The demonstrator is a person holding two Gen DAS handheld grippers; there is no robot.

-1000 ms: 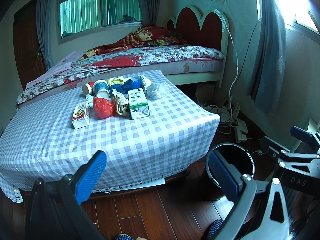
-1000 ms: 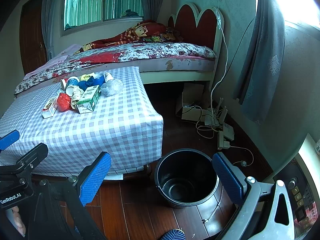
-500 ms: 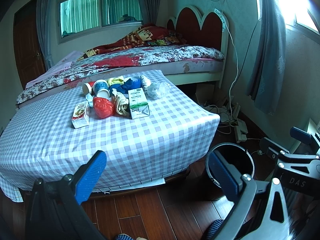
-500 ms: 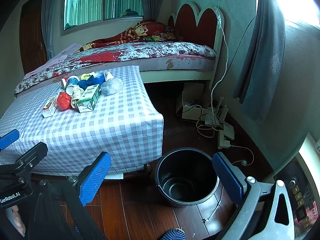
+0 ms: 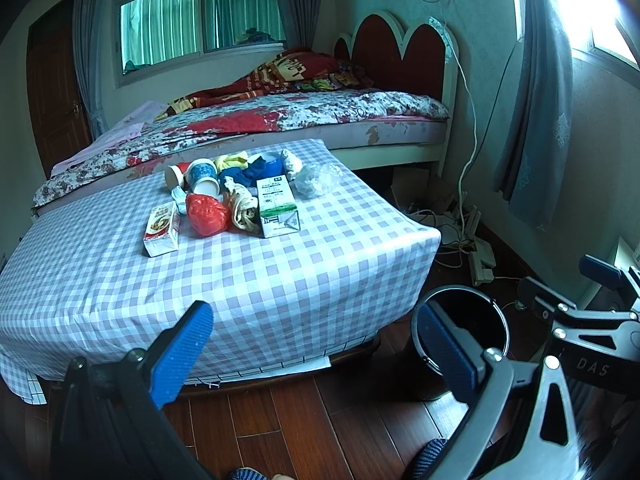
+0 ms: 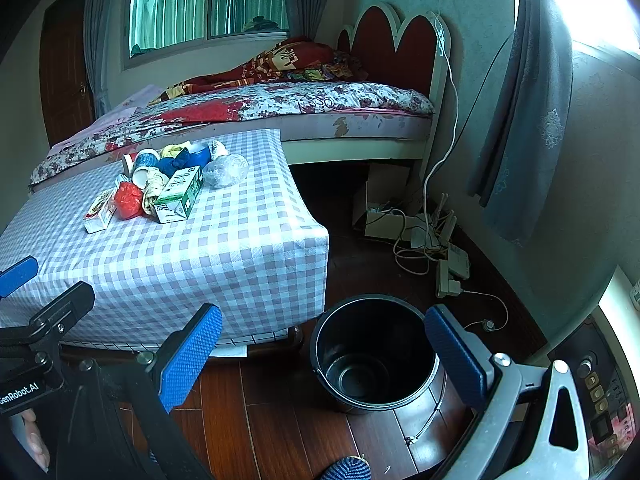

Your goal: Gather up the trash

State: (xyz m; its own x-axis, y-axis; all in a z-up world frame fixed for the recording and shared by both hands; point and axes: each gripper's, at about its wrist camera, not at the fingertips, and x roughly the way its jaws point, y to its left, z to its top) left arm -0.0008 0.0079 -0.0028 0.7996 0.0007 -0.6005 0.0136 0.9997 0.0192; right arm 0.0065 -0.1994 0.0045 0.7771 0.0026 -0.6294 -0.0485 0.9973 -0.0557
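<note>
A pile of trash lies on the checked tablecloth (image 5: 260,280): a green-and-white carton (image 5: 277,206), a red crumpled bag (image 5: 206,215), a small red-and-white box (image 5: 162,230), paper cups (image 5: 202,176), a blue rag (image 5: 250,172) and clear crumpled plastic (image 5: 316,180). The same carton (image 6: 179,194) shows in the right wrist view. A black bucket (image 6: 374,354) stands empty on the floor at the table's right corner. My left gripper (image 5: 316,356) is open and empty, well short of the table. My right gripper (image 6: 324,356) is open and empty above the bucket's near side.
A bed (image 5: 300,116) with a floral quilt stands behind the table. Cables and a power strip (image 6: 448,276) lie on the wooden floor by the right wall, next to a curtain (image 6: 524,120). A dark cabinet (image 6: 600,392) is at the lower right.
</note>
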